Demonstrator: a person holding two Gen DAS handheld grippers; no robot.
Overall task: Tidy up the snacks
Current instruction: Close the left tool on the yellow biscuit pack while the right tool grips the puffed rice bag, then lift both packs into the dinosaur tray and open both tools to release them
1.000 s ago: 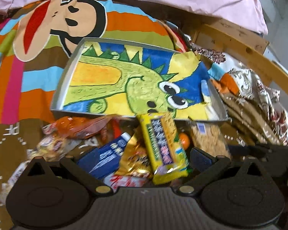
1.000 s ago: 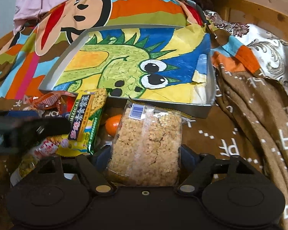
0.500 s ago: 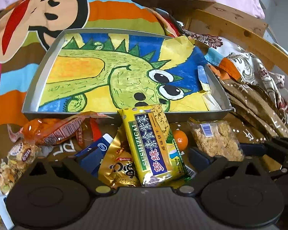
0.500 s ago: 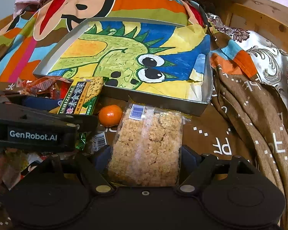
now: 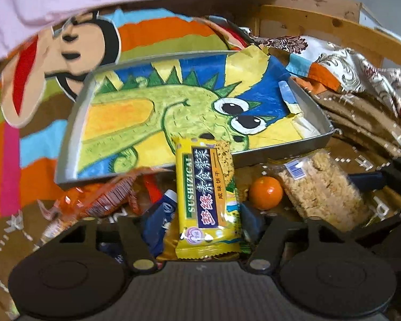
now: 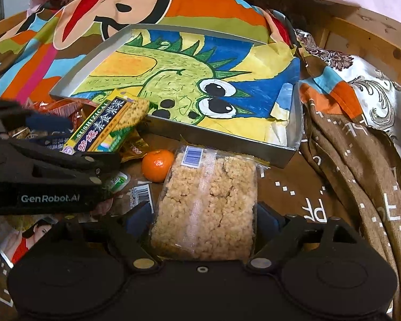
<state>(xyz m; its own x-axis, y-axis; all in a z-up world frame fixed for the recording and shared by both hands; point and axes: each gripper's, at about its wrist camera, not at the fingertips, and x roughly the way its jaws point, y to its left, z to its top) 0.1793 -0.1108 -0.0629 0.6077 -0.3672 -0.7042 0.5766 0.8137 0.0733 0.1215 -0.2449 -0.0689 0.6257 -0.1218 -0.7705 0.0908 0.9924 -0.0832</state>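
A yellow cracker pack (image 5: 205,200) lies on a pile of snacks, its far end over the front rim of a metal tray (image 5: 280,155) lined with a dinosaur drawing. My left gripper (image 5: 204,214) straddles this pack and its jaws are closing, the blue pads close beside its two long edges. A clear pack of rice crisps (image 6: 205,208) lies flat on the brown blanket between the fingers of my right gripper (image 6: 203,214), whose jaws are opening. In the right wrist view, the left gripper (image 6: 53,160) reaches in from the left over the cracker pack (image 6: 107,128).
A small mandarin (image 6: 157,164) sits between the two packs. An orange-red packet (image 5: 104,200), a blue packet (image 5: 160,219) and a gold packet (image 6: 132,144) lie in the pile. A wooden bed frame (image 5: 334,26) and rumpled brown blanket (image 6: 361,187) are on the right.
The left gripper slid right and rolled, and its fingers narrowed around the yellow cracker pack. It now reaches further into the right wrist view. The right fingers spread slightly around the rice crisps.
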